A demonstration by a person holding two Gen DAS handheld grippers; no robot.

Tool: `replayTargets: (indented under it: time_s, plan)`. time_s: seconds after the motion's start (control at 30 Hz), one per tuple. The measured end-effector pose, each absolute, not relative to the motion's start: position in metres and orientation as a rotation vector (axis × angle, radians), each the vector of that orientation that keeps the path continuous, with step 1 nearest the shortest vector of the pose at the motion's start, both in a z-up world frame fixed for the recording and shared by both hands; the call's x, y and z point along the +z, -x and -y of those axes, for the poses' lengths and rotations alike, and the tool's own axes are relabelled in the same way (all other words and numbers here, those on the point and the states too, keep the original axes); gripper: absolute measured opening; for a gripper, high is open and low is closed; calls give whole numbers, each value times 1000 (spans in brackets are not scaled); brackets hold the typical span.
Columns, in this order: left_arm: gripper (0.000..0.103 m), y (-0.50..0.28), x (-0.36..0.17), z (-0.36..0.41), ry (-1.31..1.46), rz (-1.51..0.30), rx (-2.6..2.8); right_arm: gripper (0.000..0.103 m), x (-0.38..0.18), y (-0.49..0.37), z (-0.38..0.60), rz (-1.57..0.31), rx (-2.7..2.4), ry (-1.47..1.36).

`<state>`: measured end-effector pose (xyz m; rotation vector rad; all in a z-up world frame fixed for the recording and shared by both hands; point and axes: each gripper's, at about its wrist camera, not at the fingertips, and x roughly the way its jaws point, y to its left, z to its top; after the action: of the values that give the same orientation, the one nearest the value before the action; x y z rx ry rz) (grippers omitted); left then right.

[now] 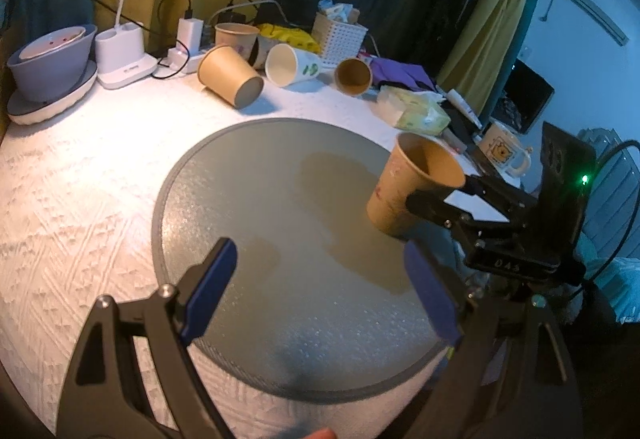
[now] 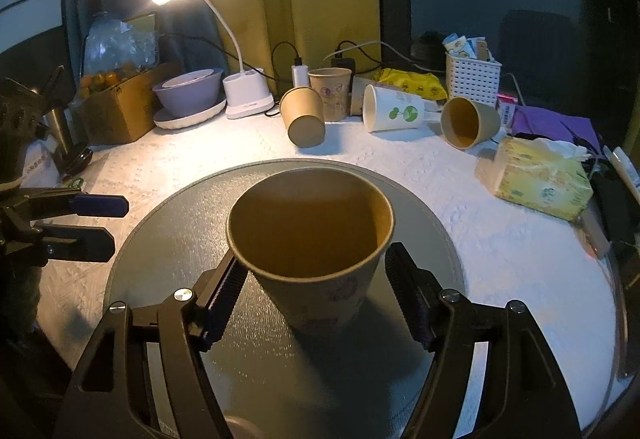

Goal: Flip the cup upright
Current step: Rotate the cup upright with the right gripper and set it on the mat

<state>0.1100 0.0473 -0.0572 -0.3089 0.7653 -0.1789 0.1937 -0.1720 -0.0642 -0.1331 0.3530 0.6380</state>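
The cup (image 2: 310, 239) stands mouth-up on the round grey mat (image 2: 168, 223), slightly tilted — the right gripper (image 2: 316, 295) has its jaws either side, touching or nearly so. The left gripper (image 1: 320, 295) hovers over the mat, jaws apart, holding nothing.

Table (image 2: 500, 239) w/ white embossed cover. Centre: round grey mat (image 2: 168, 239) lying flat on it. Far edge, left to right — cardboard box (image 2: 120, 111), lilac bowl (image 2: 188, 91) on a white plate, white lamp base (image 2: 248, 95), brown cup on its side (image 2: 304, 115), upright printed cup (image 2: 332, 95), white cup on its side (image 2: 394, 115), brown cup on its side (image 2: 470, 123). White basket (image 2: 472, 79) behind; tissue pack (image 2: 536, 179) at right — near the mat, not touching.
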Motion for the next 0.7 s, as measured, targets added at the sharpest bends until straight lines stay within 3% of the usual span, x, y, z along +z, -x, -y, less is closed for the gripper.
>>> replayTargets:
  time_s: [0.7]
  plan:
    - [87,-61,-44,-24,161,-646,-128,74,-66,-131,177,-355,560,120]
